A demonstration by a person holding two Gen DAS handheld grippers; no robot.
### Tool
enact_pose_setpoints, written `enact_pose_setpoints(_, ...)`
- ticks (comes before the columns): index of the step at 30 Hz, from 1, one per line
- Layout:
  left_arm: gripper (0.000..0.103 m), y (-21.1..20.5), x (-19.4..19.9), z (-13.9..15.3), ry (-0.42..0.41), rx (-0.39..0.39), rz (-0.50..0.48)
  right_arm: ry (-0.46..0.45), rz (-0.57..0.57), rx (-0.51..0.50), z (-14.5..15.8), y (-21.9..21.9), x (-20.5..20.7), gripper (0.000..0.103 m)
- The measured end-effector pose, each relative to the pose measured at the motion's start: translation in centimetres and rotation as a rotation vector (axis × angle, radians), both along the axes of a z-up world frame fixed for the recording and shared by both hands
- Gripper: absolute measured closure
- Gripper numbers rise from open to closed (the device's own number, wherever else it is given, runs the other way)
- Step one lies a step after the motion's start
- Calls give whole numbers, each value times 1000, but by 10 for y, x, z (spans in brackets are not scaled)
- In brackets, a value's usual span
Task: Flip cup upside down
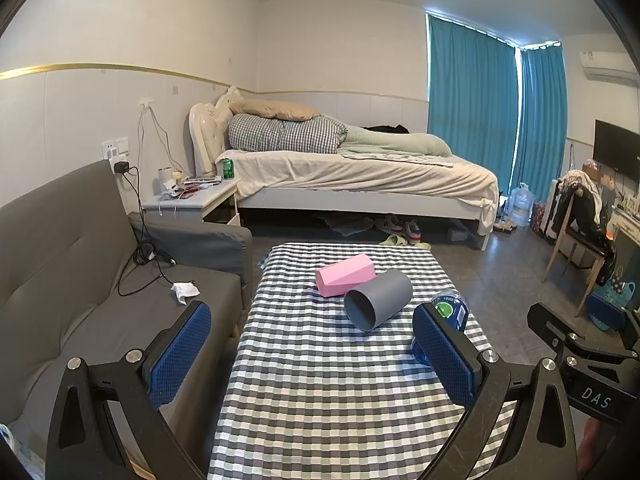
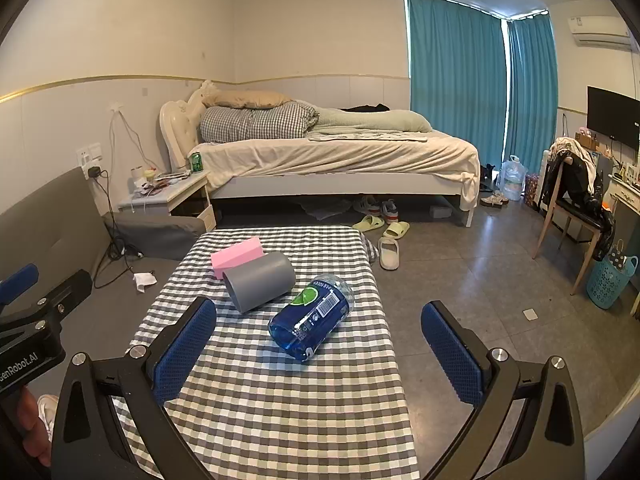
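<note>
A grey cup (image 1: 378, 299) lies on its side on the checked table (image 1: 320, 380), its open mouth turned toward me; the right wrist view shows the same grey cup (image 2: 259, 286) left of centre. A pink cup (image 1: 345, 274) lies on its side just behind it, touching it, and the pink cup (image 2: 237, 257) shows there too. My left gripper (image 1: 310, 350) is open, short of the grey cup, nothing between its blue pads. My right gripper (image 2: 320, 350) is open as well, with a blue bottle (image 2: 312, 316) lying ahead of it.
The blue bottle (image 1: 450, 312) lies near the table's right edge, partly behind my left gripper's right pad. A grey sofa (image 1: 80, 260) runs along the table's left side. Beyond stand a bed (image 2: 340, 160), a nightstand (image 2: 168, 196), slippers (image 2: 380, 228) on the floor and a chair (image 2: 572, 208).
</note>
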State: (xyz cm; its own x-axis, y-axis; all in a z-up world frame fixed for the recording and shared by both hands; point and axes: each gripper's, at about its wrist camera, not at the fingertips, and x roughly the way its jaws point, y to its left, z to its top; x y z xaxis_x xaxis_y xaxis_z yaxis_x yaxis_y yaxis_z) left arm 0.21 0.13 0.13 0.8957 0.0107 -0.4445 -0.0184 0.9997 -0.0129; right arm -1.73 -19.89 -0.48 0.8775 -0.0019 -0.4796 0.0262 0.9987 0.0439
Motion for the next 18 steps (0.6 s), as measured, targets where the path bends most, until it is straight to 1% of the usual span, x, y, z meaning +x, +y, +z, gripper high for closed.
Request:
enact_pose_setpoints(10,0,0,1,1,3,2,2,3,1,-3,-1,-1,1,0)
enact_pose_setpoints(18,0,3,0,-1,11,-19,-11,7,4,0,-5,-2,4,0)
